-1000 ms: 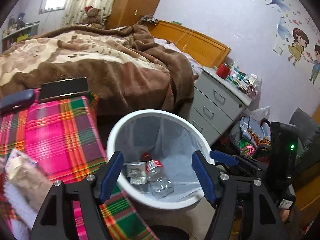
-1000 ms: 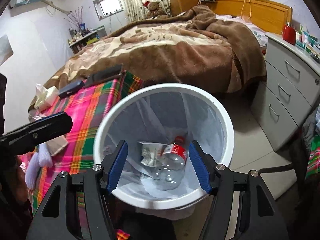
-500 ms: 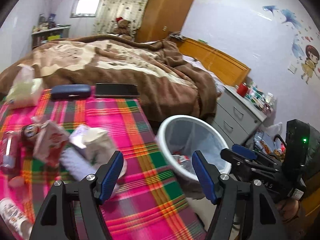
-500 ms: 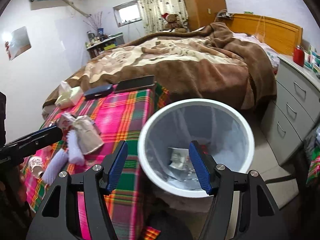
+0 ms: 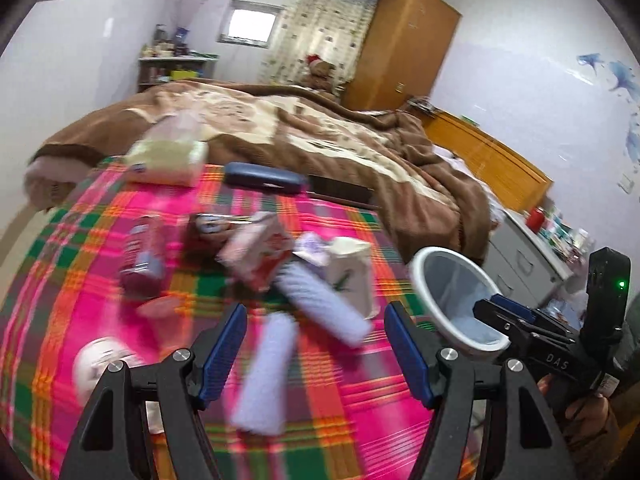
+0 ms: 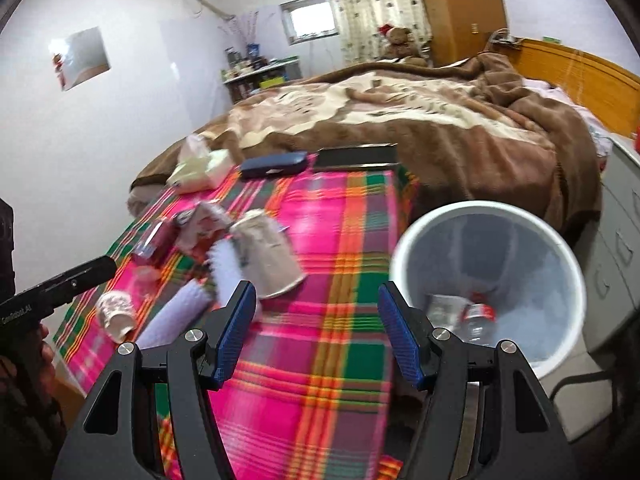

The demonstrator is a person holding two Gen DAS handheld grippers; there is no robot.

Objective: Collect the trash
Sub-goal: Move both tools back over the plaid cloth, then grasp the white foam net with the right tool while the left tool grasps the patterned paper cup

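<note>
You are tilting the left gripper point(image 5: 314, 344) downward over the worktop point(image 5: 92, 240), jaws parted and empty. You are angling the right gripper point(image 6: 314, 328) downward beside the bin point(image 6: 404, 248), jaws likewise released.

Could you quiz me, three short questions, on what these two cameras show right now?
1. True or false: the white bin already holds a plastic bottle.
2. Which lies at the far edge of the plaid cloth? A) a dark blue case B) a red mug C) a shoe
3. Fill in: both sets of tongs, left and right, are ____ and hold nothing.

Key: 1 true; 2 A; 3 open.
</note>
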